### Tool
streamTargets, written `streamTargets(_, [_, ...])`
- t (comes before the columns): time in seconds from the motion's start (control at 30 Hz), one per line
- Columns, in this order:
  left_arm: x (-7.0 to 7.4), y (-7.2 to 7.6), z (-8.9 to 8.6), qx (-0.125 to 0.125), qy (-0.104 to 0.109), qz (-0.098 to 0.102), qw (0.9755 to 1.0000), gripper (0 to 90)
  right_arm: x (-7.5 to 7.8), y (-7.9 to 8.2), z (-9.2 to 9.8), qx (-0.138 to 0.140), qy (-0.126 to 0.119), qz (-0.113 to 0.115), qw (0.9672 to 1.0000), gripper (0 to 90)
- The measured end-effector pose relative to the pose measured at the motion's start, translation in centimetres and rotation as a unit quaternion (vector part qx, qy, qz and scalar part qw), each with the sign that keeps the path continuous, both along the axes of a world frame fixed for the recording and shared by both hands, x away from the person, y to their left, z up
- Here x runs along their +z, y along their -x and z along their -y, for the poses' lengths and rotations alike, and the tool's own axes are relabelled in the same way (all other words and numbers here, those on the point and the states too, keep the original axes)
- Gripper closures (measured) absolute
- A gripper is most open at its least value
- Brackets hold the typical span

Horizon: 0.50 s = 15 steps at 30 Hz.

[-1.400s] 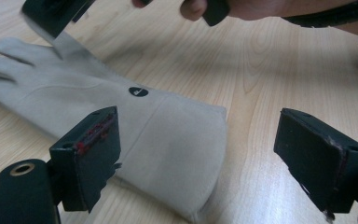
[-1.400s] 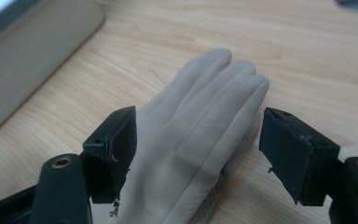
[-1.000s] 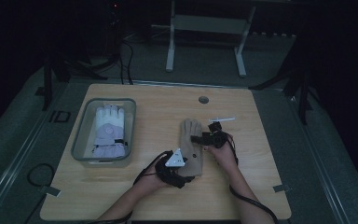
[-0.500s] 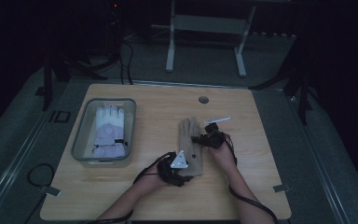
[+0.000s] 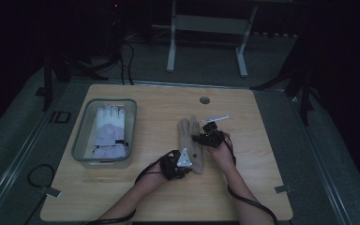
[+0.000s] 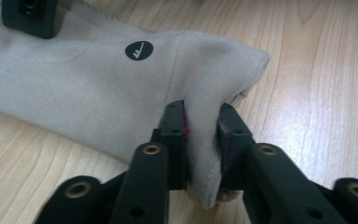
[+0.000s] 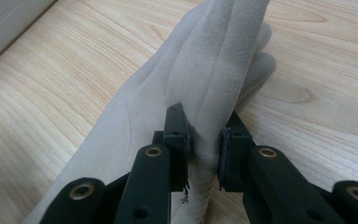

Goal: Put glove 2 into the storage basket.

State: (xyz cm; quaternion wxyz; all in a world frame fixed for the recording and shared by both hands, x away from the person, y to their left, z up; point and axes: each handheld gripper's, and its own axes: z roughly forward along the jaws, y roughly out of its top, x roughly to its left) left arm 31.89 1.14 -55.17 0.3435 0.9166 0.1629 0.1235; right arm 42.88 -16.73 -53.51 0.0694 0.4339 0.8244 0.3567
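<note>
Nearest the person, the left gripper (image 5: 177, 164) is pinching the cuff end of the beige glove (image 5: 191, 143); in the left gripper view its jaws are closed narrowly on a bunched fold of fabric (image 6: 200, 140) beside the small round logo (image 6: 139, 50). At about 1 o'clock from it, the right gripper (image 5: 211, 137) is clamping the glove's edge, and the right gripper view shows a raised ridge of the cloth (image 7: 205, 135) squeezed between its jaws. Compared with a second ago, both grippers are sitting almost where they were, and the glove is lying in nearly the same spot at the table's centre, so the grasp is probably settled and the lift is about to begin. The table (image 5: 258, 187) is offering bare wood at 3 o'clock and toward the near edge. At 9 o'clock, well apart, the clear bin (image 5: 79, 150) is holding a white glove (image 5: 110, 131), and the path to it is looking unobstructed. Farther off, at 12 o'clock, a round grommet hole (image 5: 205, 100) is sitting near the far edge.
</note>
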Motion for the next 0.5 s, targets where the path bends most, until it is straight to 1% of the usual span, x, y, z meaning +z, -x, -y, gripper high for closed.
streamTargets(0.07, [0.2, -0.1, -0.1, 0.004, 0.001, -0.009, 1.0000, 80.2, 0.2, -0.1, 0.0, 0.003, -0.003, -0.006, 1.0000, 78.1])
streamTargets(0.1, [0.3, -0.2, -0.1, 0.002, 0.001, -0.011, 0.9999, 80.5, 0.3, -0.2, 0.0, 0.004, -0.003, -0.008, 1.0000, 78.2])
streamTargets(0.13, [0.3, -0.2, -0.1, 0.002, 0.001, -0.011, 0.9999, 80.7, 0.3, -0.2, 0.0, 0.004, -0.003, -0.008, 1.0000, 78.2])
streamTargets(0.2, [0.7, -0.2, -0.4, 0.003, 0.001, -0.016, 0.9999, 81.0, 0.9, -0.2, 0.0, 0.007, -0.004, -0.003, 1.0000, 78.3])
streamTargets(0.27, [1.1, -0.2, -0.6, 0.002, -0.001, -0.013, 0.9999, 81.1, 1.5, 0.0, 0.0, 0.007, -0.008, 0.000, 0.9999, 78.3])
streamTargets(0.33, [1.5, -0.1, -0.8, 0.003, 0.003, -0.014, 0.9999, 81.1, 1.9, 0.1, -0.1, 0.008, -0.010, 0.003, 0.9999, 78.2])
streamTargets(0.43, [2.4, 0.2, -1.1, 0.003, 0.002, -0.004, 1.0000, 81.2, 2.6, 0.2, -0.3, 0.012, -0.015, 0.010, 0.9998, 78.3])
streamTargets(0.47, [2.4, 0.2, -1.1, 0.003, 0.002, -0.004, 1.0000, 81.2, 2.6, 0.2, -0.3, 0.012, -0.015, 0.010, 0.9998, 78.3])
streamTargets(0.5, [2.7, 0.3, -1.3, 0.000, 0.000, -0.002, 1.0000, 81.2, 3.1, 0.3, -0.6, 0.015, -0.017, 0.014, 0.9996, 78.3])
